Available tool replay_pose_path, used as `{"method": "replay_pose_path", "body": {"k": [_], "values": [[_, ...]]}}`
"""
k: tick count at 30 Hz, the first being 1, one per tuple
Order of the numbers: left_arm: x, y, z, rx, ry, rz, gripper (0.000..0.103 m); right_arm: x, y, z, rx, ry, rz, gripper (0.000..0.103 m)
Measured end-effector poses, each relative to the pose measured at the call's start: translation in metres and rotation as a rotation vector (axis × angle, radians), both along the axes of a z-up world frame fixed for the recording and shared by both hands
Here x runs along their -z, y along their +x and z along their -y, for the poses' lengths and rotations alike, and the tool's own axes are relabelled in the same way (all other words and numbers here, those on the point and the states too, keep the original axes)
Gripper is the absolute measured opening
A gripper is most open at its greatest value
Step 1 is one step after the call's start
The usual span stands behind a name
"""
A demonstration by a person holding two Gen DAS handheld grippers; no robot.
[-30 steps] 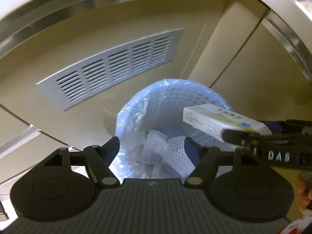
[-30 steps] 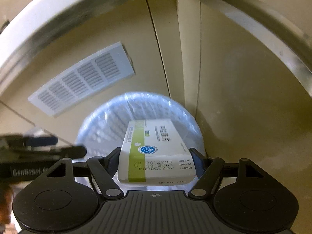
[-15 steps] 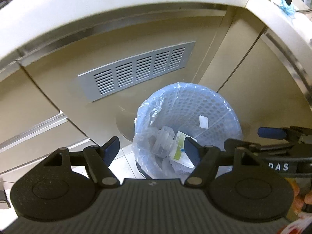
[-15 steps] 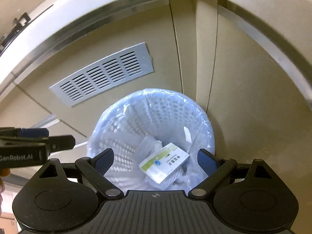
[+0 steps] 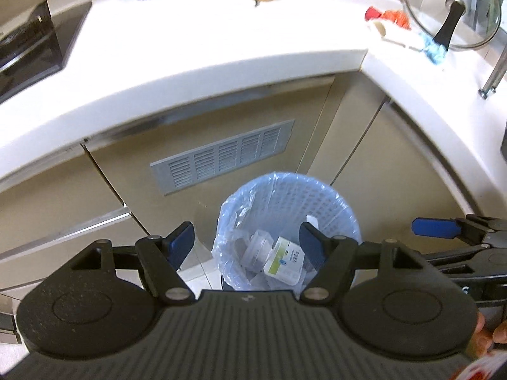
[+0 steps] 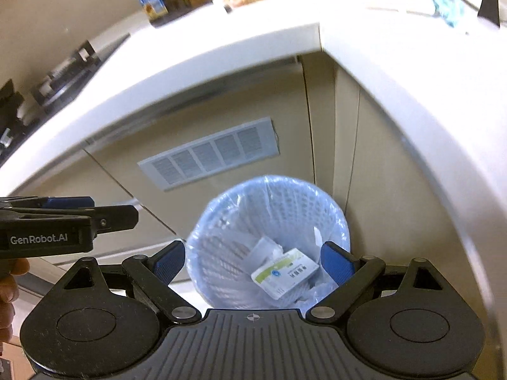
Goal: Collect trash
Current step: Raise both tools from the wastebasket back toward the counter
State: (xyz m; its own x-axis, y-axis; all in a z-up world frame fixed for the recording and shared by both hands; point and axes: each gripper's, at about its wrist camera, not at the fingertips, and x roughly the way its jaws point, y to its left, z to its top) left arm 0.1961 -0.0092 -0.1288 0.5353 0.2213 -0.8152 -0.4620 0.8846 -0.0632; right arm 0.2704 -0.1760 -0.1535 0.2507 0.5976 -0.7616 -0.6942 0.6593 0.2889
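The right gripper (image 6: 252,264) had let go of the white-and-green box (image 6: 284,273), which now lay in the lined bin (image 6: 269,190). Both it and the left gripper (image 5: 246,244) were spread and empty, so that piece of trash was collected.

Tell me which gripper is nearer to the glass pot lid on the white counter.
Right, as far as these views show. The right gripper sits on the side of the glass pot lid; the left gripper sits farther off, above the blue bin.

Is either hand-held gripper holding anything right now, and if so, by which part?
Nothing is held. The left hand-held gripper and right hand-held gripper are both open and empty; the green-and-white box lies inside the lined bin.
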Motion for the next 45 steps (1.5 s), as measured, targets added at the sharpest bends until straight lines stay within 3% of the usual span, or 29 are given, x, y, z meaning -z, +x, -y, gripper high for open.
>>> {"method": "replay_pose_path", "body": {"k": [10,19,27,41,45], "values": [[-0.047,-0.004,0.022,-0.001,0.054,0.099,0.070,-0.052,-0.009,0.034,0.022,0.094,0.094,0.092],[-0.074,0.009,0.039,0.029,0.096,0.158,0.070,-0.086,0.011,0.080,0.149,0.144,0.170,0.092],[-0.091,0.025,0.042,0.083,0.123,0.194,0.070,-0.099,0.038,0.112,0.268,0.148,0.214,0.092],[-0.109,0.087,-0.014,0.150,0.168,0.246,0.070,-0.114,0.115,0.113,0.422,0.140,0.335,0.092],[-0.112,0.111,-0.037,0.160,0.185,0.247,0.070,-0.112,0.143,0.104,0.445,0.127,0.356,0.086]]}}
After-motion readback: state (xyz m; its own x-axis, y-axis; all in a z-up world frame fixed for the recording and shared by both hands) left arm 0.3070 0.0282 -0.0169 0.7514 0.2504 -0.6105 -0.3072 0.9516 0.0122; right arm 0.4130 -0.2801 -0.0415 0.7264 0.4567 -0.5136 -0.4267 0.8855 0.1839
